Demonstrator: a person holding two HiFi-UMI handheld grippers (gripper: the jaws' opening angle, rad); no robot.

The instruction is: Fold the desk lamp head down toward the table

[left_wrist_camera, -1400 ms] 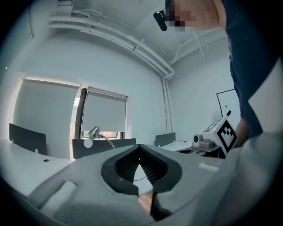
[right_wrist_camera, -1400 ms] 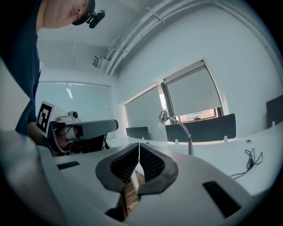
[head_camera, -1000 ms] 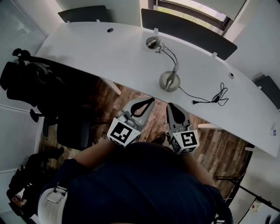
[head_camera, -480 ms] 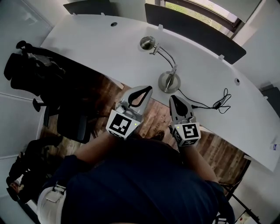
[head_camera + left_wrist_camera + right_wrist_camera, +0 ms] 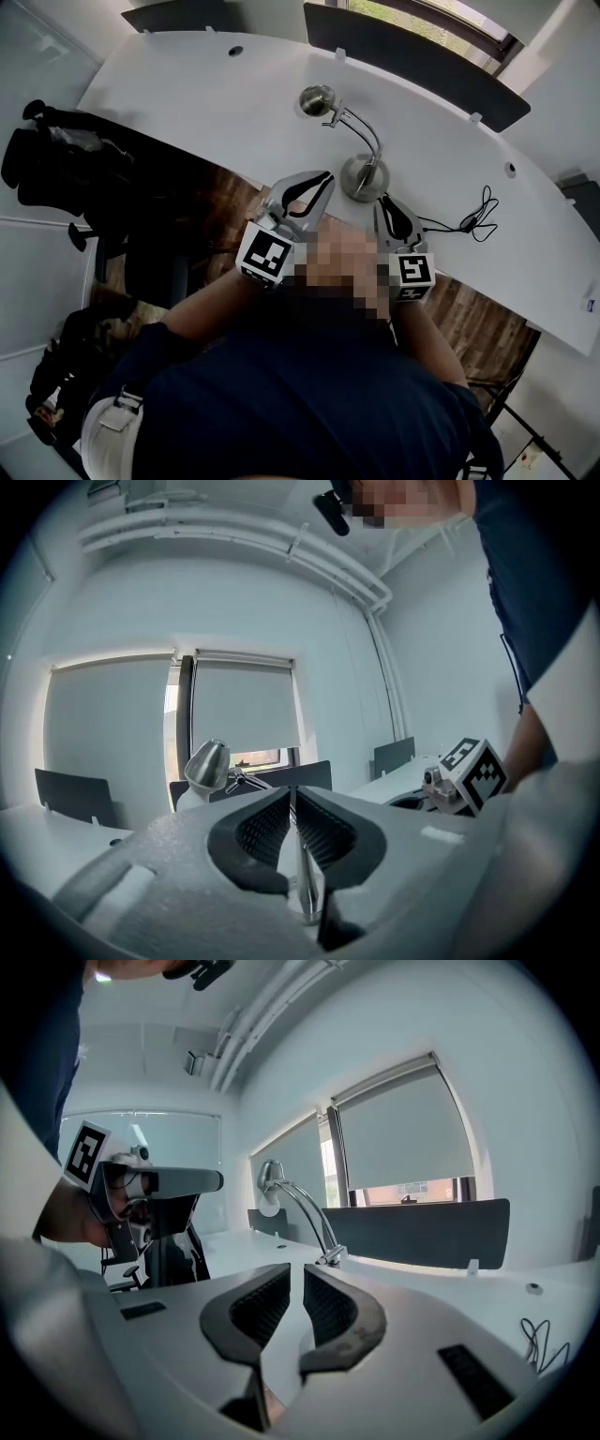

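Note:
A silver desk lamp stands on the white curved desk (image 5: 187, 94): round base (image 5: 364, 176), two curved arms (image 5: 363, 127) and a head (image 5: 316, 98) raised at the left. The left gripper view shows the lamp head (image 5: 207, 764) beyond the jaws. The lamp's arms (image 5: 305, 1208) rise ahead in the right gripper view. My left gripper (image 5: 325, 177) is shut and empty, just left of the base at the desk's near edge. My right gripper (image 5: 384, 200) hangs just in front of the base. Its jaws are opening to a narrow gap with nothing between them.
A black power cord (image 5: 464, 211) lies coiled on the desk right of the lamp. Dark partition panels (image 5: 412, 56) line the desk's far edge. An office chair with dark clothing (image 5: 56, 159) stands at the left over the wood floor (image 5: 225, 202).
Both grippers have moved forward from over the floor to the desk's near edge beside the lamp base. The right jaws have parted slightly.

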